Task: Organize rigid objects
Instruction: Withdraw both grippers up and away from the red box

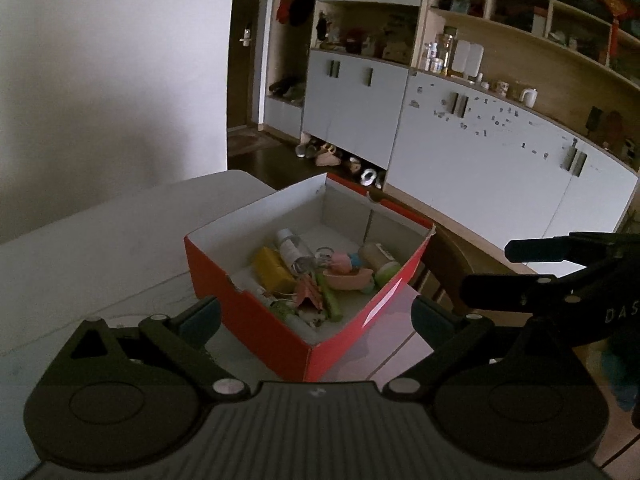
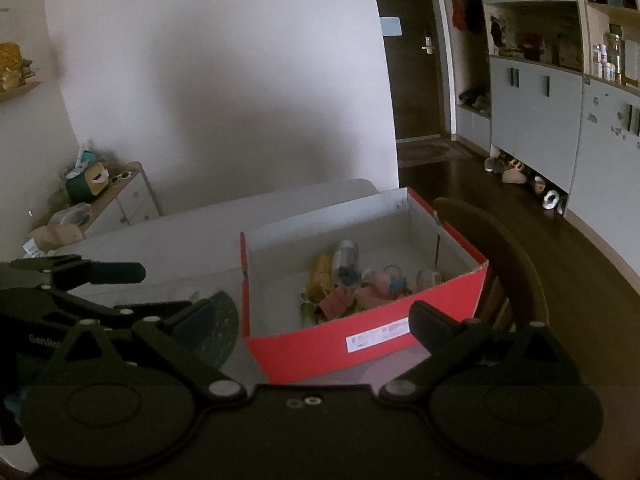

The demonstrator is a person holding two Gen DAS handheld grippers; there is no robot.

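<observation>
A red cardboard box (image 1: 256, 320) with a white inside stands on the white table (image 1: 100, 240); it also shows in the right wrist view (image 2: 320, 348). It holds several small items: a clear bottle (image 1: 294, 250), a yellow block (image 1: 274, 270), a pink toy (image 1: 346, 276), a green-capped tube (image 1: 382, 262). My left gripper (image 1: 316, 312) is open and empty, just in front of the box's near corner. My right gripper (image 2: 320, 316) is open and empty before the box's long side. Each gripper shows at the edge of the other's view.
A wooden chair back (image 2: 508, 248) stands right of the box. A dark round dish (image 2: 212, 328) lies on the table left of the box. Grey cabinets with shelves (image 1: 480, 140) line the far wall, shoes (image 1: 328, 156) beneath. A small side cabinet (image 2: 120, 196) stands far left.
</observation>
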